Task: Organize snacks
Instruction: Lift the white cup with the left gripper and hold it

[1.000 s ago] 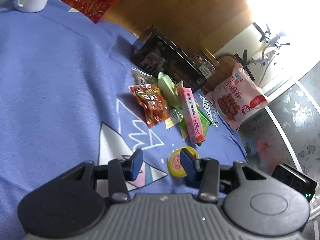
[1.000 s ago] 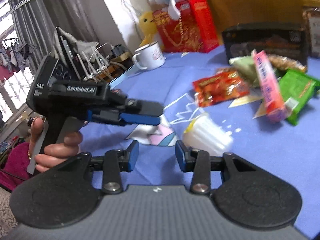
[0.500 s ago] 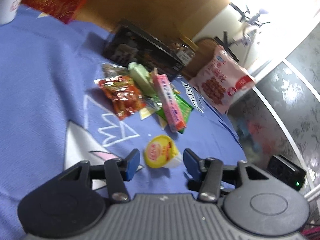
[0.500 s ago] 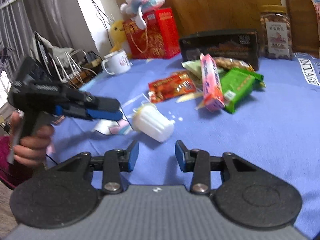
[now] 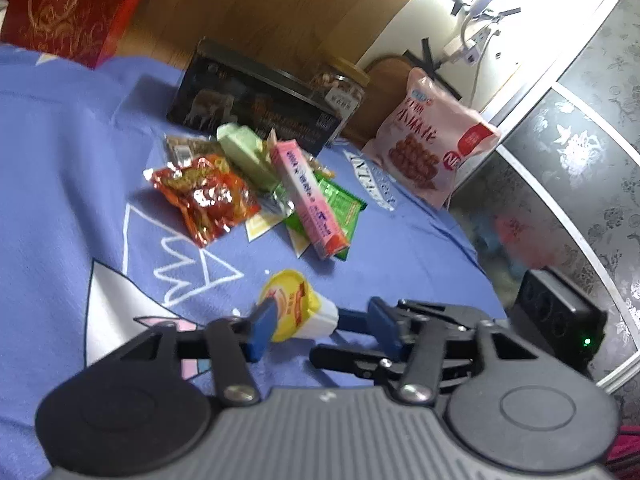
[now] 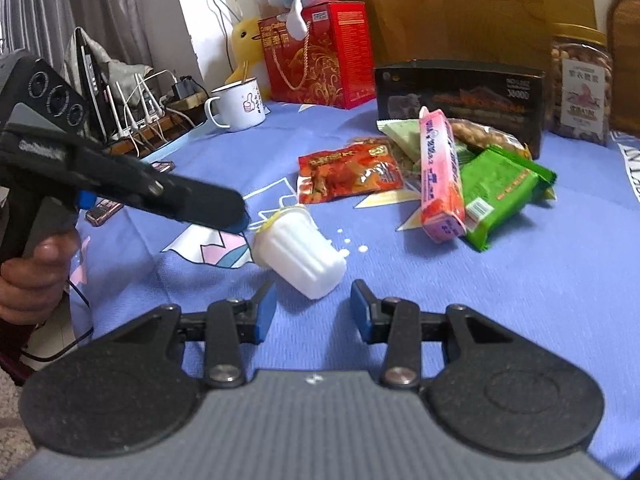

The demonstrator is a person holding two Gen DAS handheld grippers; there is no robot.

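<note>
A white jelly cup with a yellow lid [image 5: 298, 310] lies on its side on the blue cloth [image 5: 60, 160]; it also shows in the right wrist view [image 6: 300, 254]. My left gripper [image 5: 320, 326] is open, its fingers either side of the cup, one blue pad at the lid. My right gripper [image 6: 312, 310] is open and empty, just short of the cup's base. A pile of snacks lies beyond: a red packet [image 5: 204, 196], a pink box [image 5: 308, 196], a green packet [image 6: 500, 192] and a pale green packet [image 5: 246, 152].
A black box [image 6: 460, 96], a nut jar [image 6: 580, 84] and a pink snack bag [image 5: 436, 140] stand at the back. A red gift box [image 6: 320, 60], plush toys and a white mug [image 6: 240, 108] stand at the far left. The table edge is at the right in the left wrist view.
My left gripper has moved forward until its fingers straddle the cup. My right gripper has closed in on the cup's base. The cup has stayed on its side.
</note>
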